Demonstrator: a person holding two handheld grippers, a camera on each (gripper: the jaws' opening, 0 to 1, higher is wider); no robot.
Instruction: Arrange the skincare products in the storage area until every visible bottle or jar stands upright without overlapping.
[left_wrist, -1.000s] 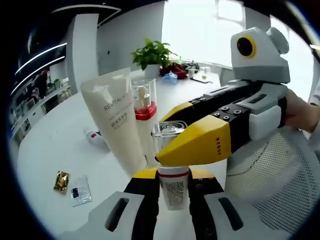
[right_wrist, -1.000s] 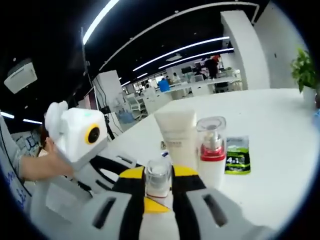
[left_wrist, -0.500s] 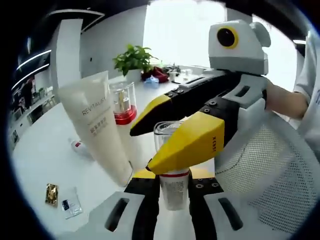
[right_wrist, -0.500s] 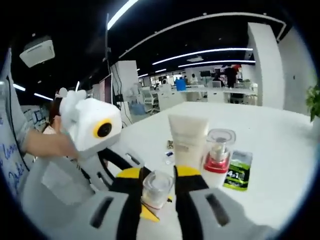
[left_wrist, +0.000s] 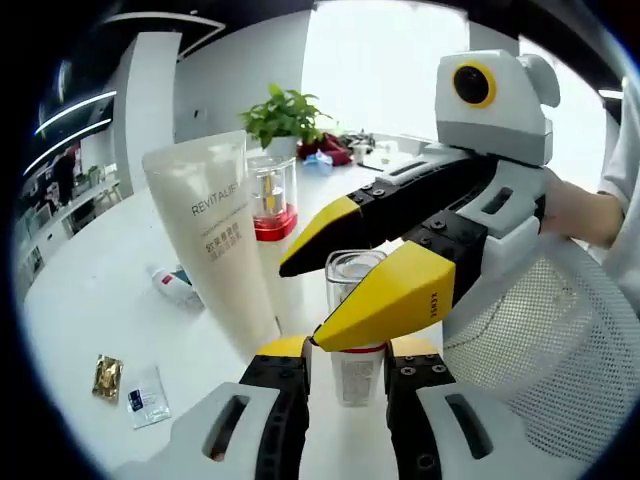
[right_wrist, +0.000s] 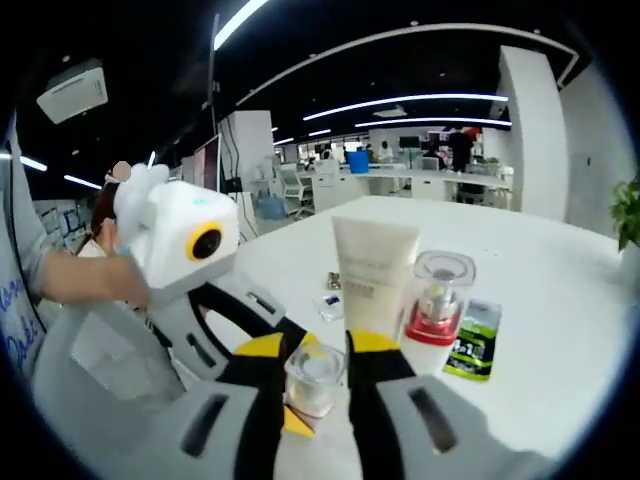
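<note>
A small bottle (left_wrist: 356, 345) with a clear cap and a red band stands upright on the white table (left_wrist: 80, 300). My left gripper (left_wrist: 348, 352) is open, its yellow-tipped jaws standing a little off the bottle's lower body. My right gripper (left_wrist: 330, 290) reaches in from the right and is shut on the bottle's clear cap. In the right gripper view that cap (right_wrist: 314, 376) sits between my right gripper's (right_wrist: 316, 352) jaws, with the left gripper (right_wrist: 292, 418) below it. A cream tube (left_wrist: 215, 240) (right_wrist: 372, 270) and a red-banded pump bottle (left_wrist: 270, 195) (right_wrist: 438, 300) stand upright just behind.
Another small bottle (left_wrist: 172, 285) lies on its side left of the tube. Two sachets (left_wrist: 105, 375) (left_wrist: 148, 392) lie near the table's front left, a green sachet (right_wrist: 472, 338) beside the pump bottle. A potted plant (left_wrist: 285, 110) stands far back. A mesh chair (left_wrist: 540, 350) is at right.
My left gripper's jaws have parted from the small bottle, leaving a gap. The right gripper stays clamped on the cap. Both views have shifted slightly.
</note>
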